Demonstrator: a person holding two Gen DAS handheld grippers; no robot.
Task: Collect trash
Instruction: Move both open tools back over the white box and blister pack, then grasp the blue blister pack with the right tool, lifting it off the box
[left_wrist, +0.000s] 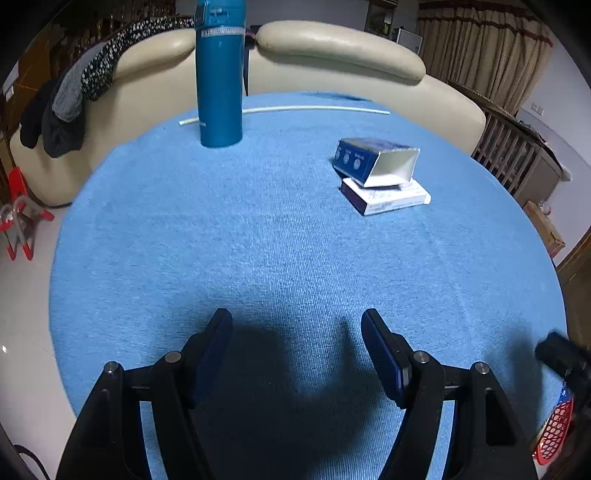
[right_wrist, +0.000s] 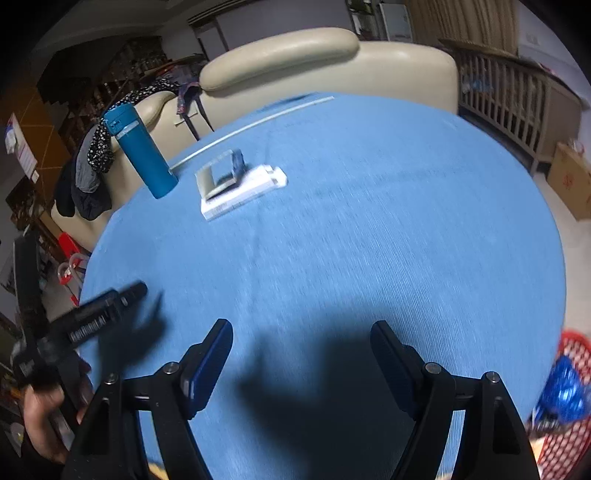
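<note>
We are at the approach step: both tools hang above the blue tablecloth (left_wrist: 258, 240) and neither has reached any trash yet. The left gripper (left_wrist: 297, 325) stands released, its jaws spread with only cloth between them; the right gripper (right_wrist: 301, 338) is likewise released and empty. The trash to collect lies toward the far side of the table: an opened blue-and-white carton (left_wrist: 373, 160) rests tilted on top of a flat white box (left_wrist: 386, 197), the two touching, well apart from both grippers. In the right wrist view the same pair sits just beside a teal insulated bottle (right_wrist: 142, 151), which stands upright near the table edge and which we judge is not trash. A thin white straw-like rod (left_wrist: 314, 108) lies along the far edge; whether it counts as trash we cannot tell. A red mesh basket (right_wrist: 570, 435), already holding something blue, stands off the table's near right edge and is the likely drop point. The next move calls for carrying one gripper forward to the stacked cartons, straddling the upper carton across its narrow side, then closing. The upper carton may slide off the lower one on contact.
</note>
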